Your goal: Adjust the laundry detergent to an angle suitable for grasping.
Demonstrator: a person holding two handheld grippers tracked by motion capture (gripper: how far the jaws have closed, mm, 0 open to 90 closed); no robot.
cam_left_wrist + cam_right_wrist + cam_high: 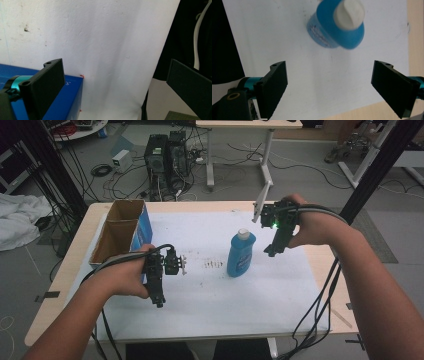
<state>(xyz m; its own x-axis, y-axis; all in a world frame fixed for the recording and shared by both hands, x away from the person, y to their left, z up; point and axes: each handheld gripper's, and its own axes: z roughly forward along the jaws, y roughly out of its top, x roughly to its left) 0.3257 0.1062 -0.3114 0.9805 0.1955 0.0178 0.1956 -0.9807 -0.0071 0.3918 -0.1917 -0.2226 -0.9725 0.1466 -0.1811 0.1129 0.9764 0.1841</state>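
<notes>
A blue bottle (241, 254) with a white cap stands upright in the middle of the white sheet (225, 305). My right gripper (274, 250) hovers just right of the bottle, apart from it. In the right gripper view its jaws stand wide open (330, 66), with nothing between them and the bottle (339, 25) ahead, seen from above. My left gripper (160, 297) is held over the sheet's left part, beside the blue-sided cardboard box (122, 227). In the left gripper view it is open (113, 67) and empty, with the blue box (67, 97) at the lower left.
The open cardboard box stands at the wooden table's (75, 270) left edge. Small brown marks (214, 264) stain the sheet left of the bottle. Beyond the table, computer towers (167, 155), cables and another table's leg (265, 160) occupy the floor. A white cloth (20, 217) lies far left.
</notes>
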